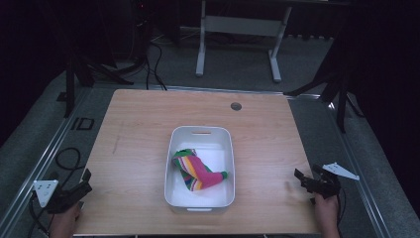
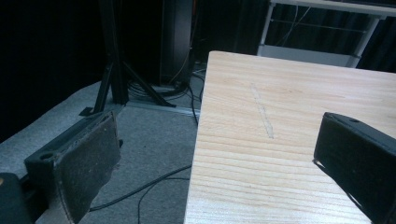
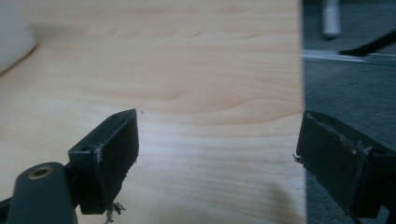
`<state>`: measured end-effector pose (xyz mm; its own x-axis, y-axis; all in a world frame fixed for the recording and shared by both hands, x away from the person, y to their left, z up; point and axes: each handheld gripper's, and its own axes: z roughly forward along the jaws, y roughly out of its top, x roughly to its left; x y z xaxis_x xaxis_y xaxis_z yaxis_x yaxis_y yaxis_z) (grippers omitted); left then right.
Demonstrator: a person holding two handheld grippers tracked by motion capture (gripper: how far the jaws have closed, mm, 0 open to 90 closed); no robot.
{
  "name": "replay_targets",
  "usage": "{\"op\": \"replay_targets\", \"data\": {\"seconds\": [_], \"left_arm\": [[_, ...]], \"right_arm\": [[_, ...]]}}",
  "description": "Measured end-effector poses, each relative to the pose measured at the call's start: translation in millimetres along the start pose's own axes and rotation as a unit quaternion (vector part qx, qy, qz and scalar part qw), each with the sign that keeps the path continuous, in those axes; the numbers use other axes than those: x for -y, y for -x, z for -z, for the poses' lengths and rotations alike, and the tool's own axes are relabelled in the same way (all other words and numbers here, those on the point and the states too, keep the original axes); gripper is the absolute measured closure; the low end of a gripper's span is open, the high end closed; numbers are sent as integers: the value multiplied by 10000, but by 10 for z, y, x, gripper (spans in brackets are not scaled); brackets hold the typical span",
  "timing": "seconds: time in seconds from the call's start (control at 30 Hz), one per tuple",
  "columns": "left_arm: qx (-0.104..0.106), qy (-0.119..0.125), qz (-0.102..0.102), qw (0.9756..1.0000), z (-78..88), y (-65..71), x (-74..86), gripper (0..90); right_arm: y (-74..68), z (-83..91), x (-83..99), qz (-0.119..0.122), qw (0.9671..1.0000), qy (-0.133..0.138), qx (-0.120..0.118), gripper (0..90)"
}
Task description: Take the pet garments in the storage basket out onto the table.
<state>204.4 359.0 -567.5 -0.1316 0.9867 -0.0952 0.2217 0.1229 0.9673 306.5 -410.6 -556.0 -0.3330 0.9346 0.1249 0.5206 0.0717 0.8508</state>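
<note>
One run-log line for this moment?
left gripper: open, empty, table's left edge | right gripper: open, empty, table's right edge | striped sock: in white bin, untouched

Lab or studio: black tripod stands (image 1: 74, 74), floor cables (image 1: 153, 59), dark curtains, grey carpet, bare wooden table (image 1: 138, 129).

Light wooden table (image 1: 133, 139), grey carpeted floor (image 1: 237, 64) with black cables (image 1: 156, 62), white desk frame (image 1: 237, 27) beyond.

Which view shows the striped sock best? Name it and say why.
The high view: the striped sock lies whole in the white bin, unobstructed. The right gripper view catches a blurred corner of that bin; the left gripper view looks across bare tabletop.
</note>
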Motion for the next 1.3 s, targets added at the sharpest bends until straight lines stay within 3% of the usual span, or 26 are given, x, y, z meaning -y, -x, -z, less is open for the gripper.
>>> {"op": "replay_targets", "data": {"seconds": [0.07, 0.17, 0.2, 0.27, 0.4, 0.57, 0.67, 0.7, 0.73, 0.83, 0.93, 1.0, 1.03, 1.3], "left_arm": [[14, 10, -10, 10000, 2, 1, 1, 9], [24, 11, -13, 10000, 2, 2, 1, 9], [25, 9, -13, 10000, 2, 1, 1, 9], [33, 12, -8, 10000, 2, 1, 1, 9], [30, 8, -8, 10000, 2, 0, 1, 10], [67, 11, -9, 10000, 2, -2, 2, 10], [82, 10, 15, 10000, 1, -6, 1, 9], [82, 10, 15, 10000, 1, -6, 1, 9], [86, 4, 4, 10000, 1, -6, 1, 9], [87, -5, 23, 10000, 0, -8, 0, 9], [76, -6, -3, 10000, -1, -2, 0, 9], [50, -19, -63, 10000, -2, 10, 0, 9], [50, -24, -84, 9999, -3, 13, 0, 9], [61, -25, -36, 10000, -2, 2, -1, 9]], "right_arm": [[19, -8, 4, 197, 9997, -142, -23, 127], [75, 1, -10, 241, 9986, -174, -439, 128], [94, -4, -24, 269, 9968, -231, -717, 128], [93, -13, -50, 379, 9948, -367, -872, 130], [38, -63, -120, 687, 9853, -679, -1410, 131], [-105, -115, -193, 1009, 9731, -952, -1842, 136], [-187, -135, -227, 1089, 9677, -999, -2043, 136], [-187, -135, -227, 1089, 9677, -999, -2043, 136], [-250, -133, -266, 1188, 9643, -957, -2165, 136], [-312, -118, -334, 1211, 9607, -874, -2341, 136], [-376, -108, -408, 1253, 9574, -861, -2454, 133], [-433, -107, -449, 1309, 9569, -875, -2440, 132], [-455, -111, -468, 1323, 9547, -888, -2512, 132], [-673, -87, -616, 1551, 9472, -797, -2692, 133]]}}
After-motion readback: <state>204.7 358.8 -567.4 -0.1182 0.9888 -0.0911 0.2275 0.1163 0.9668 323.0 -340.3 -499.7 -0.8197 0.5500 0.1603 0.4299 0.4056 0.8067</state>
